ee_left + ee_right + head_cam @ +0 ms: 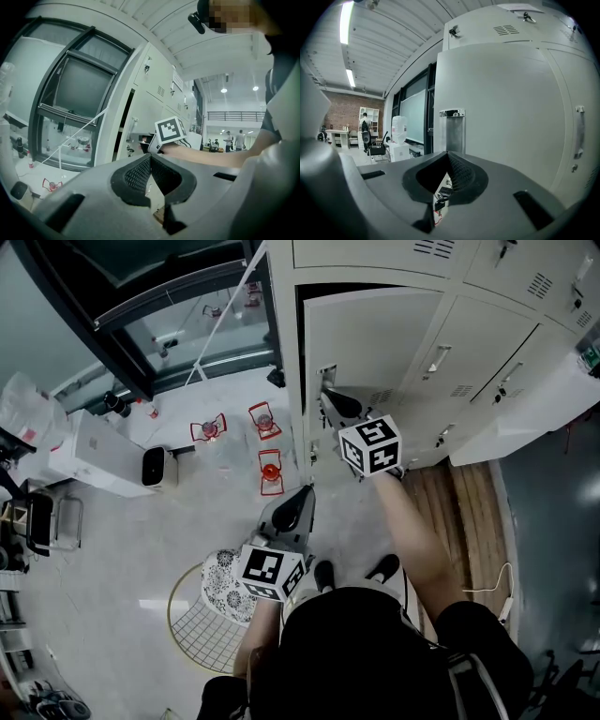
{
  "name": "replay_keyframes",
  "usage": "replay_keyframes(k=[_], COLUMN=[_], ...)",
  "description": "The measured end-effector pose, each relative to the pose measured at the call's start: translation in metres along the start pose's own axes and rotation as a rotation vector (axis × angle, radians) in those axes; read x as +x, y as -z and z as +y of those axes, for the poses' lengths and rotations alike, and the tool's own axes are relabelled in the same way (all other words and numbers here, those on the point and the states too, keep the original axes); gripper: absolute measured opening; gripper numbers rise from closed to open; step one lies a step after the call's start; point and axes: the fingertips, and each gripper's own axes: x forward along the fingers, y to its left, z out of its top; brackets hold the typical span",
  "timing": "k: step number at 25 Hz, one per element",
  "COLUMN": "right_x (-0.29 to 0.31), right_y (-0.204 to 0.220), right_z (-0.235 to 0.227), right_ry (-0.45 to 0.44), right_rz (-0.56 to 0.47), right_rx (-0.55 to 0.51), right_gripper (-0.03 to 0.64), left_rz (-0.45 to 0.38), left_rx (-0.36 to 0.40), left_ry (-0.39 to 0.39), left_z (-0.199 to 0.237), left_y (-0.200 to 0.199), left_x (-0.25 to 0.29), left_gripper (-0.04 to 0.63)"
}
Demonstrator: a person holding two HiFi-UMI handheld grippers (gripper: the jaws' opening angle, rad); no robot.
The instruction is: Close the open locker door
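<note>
The grey locker bank [487, 324] fills the upper right of the head view. One door [370, 343] stands partly open, with a dark gap along its top and a metal latch bracket [326, 376] on its free edge. My right gripper [328, 401] is shut and empty, its tip right at that edge just below the bracket. In the right gripper view [449, 157] the door's face [506, 117] and bracket [452, 126] loom close ahead. My left gripper [302, 495] hangs lower, shut and empty, away from the door. The left gripper view [150, 159] looks at the door [140, 122].
Three red wire-framed lamps [270, 471] stand on the floor left of the lockers. A white box appliance [112, 460] sits further left, below a large window [187, 315]. A wire stool with a patterned cushion [220, 582] is by my feet. A white counter [534, 418] juts out at right.
</note>
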Motion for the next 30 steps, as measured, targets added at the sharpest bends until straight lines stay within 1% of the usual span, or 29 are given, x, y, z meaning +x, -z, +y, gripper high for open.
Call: replay_keyframes(k=[30], right_x=[0.047], right_y=[0.001], right_z=[-0.026], right_ry=[0.054], right_rz=[0.021], right_rx=[-0.004], right_gripper=[0.005], left_rz=[0.011], left_rx=[-0.013], left_ry=[-0.023], left_z=[0.016], left_y=[0.005], left_x=[0.004], left_gripper=[0.017])
